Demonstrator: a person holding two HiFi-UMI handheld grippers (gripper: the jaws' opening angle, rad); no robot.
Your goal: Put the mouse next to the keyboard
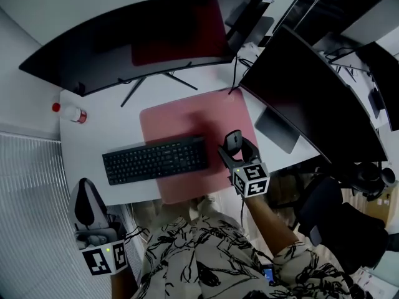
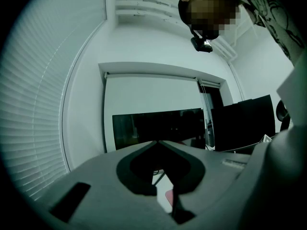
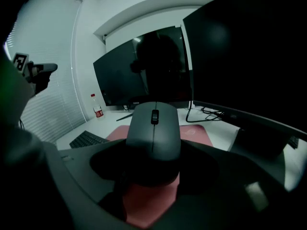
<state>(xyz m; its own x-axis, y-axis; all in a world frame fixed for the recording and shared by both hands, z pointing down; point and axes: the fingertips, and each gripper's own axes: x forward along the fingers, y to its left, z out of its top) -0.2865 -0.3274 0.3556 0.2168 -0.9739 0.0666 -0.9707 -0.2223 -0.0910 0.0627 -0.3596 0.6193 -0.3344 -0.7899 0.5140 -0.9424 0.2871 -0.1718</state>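
Mouse point(image 3: 153, 128) sits clamped by its sides in the right gripper's point(image 1: 234, 149) wide-set jaws, just off the keyboard's point(image 1: 156, 159) right end, over the pink mat point(image 1: 187, 120). It is probably light, rigid and smooth-shelled, so gripping its flanks suits it. Near the keyboard's left corner, the left gripper point(image 1: 85, 207) hangs closed and empty.

- A white worktop point(image 1: 93, 136) carries a pink desk mat point(image 1: 187, 120) near its middle.
- A wide curved monitor point(image 1: 156, 36), its screen dark, stands at the back on splayed legs.
- A second dark monitor point(image 1: 312, 98) stands to the right, angled inward.
- A small red-capped bottle point(image 1: 70, 112) stands upright near the left edge.
- Window blinds point(image 1: 31, 217) hang on the left.
- A black office chair point(image 1: 336, 223) sits at the lower right.
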